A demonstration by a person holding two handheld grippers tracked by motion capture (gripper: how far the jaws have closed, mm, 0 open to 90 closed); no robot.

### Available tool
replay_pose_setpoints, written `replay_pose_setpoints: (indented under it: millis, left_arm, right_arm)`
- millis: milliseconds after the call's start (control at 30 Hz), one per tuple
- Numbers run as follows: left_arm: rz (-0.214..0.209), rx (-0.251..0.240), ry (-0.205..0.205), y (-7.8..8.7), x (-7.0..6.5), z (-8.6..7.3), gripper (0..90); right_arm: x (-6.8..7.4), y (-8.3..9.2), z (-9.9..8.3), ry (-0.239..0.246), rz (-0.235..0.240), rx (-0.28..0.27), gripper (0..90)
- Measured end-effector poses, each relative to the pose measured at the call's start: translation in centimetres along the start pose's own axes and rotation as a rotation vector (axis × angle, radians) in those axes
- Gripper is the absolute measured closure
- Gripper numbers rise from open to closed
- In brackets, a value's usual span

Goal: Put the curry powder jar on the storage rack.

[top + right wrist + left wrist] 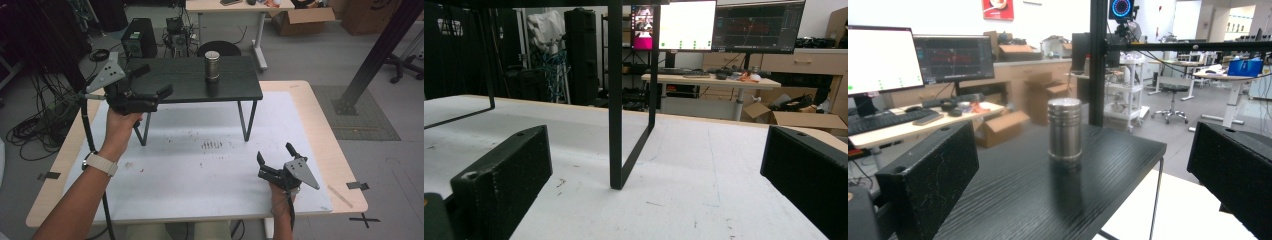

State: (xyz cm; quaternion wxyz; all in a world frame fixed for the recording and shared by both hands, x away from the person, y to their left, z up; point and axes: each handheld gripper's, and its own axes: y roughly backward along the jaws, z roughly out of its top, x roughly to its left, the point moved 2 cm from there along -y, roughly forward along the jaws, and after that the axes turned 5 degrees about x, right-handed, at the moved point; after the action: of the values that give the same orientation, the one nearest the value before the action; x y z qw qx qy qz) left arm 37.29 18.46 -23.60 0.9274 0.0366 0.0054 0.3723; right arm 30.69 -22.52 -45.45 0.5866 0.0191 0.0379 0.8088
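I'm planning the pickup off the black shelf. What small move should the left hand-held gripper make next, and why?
Probably ease the left hand-held gripper straight forward toward the steel canister. Its jaws stand open and level with the canister, which stands upright on the black shelf, centred between them but still ahead, untouched.

Both grippers are black, each topped by a grey three-cornered plate; the left gripper [150, 82] trails a black cable; a pale wristband [101, 163] circles the left wrist.
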Motion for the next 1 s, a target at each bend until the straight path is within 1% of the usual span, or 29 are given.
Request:
replay_pose_setpoints:
  millis: [67, 100, 200, 367, 533, 733, 1000]
  left_arm:
    - [0.005, -0.025, -0.001, 0.5, -0.1, -0.4, 0.2]
    - [0.01, -0.028, -0.002, 0.8, -0.1, -0.5, 0.2]
    - [0.022, -0.047, 0.01, 1.5, -0.1, -1.1, 0.2]
    - [0.039, -0.05, 0.006, 2.7, -0.2, -2.5, 0.2]
    - [0.057, -0.048, 0.01, 4.1, -0.3, -4.0, 0.2]
    - [0.086, -0.063, 0.021, 6.0, -0.4, -5.4, 0.2]
    - [0.137, -0.07, 0.001, 8.1, -0.3, -7.2, 0.2]
  right_arm:
    - [0.0, 0.0, 0.0, 0.0, 0.0, 0.0, 0.0]
    - [0.0, 0.0, 0.0, 0.0, 0.0, -0.001, 0.0]
    - [0.0, 0.0, 0.0, 0.0, 0.0, -0.001, 0.0]
    - [0.0, 0.0, 0.0, 0.001, 0.001, 0.0, 0.0]
    - [0.0, 0.0, 0.0, 0.003, 0.002, 0.001, 0.0]
    - [0.0, 0.0, 0.0, 0.004, 0.003, 0.004, 0.0]
    - [0.0, 0.0, 0.0, 0.004, 0.004, 0.003, 0.0]
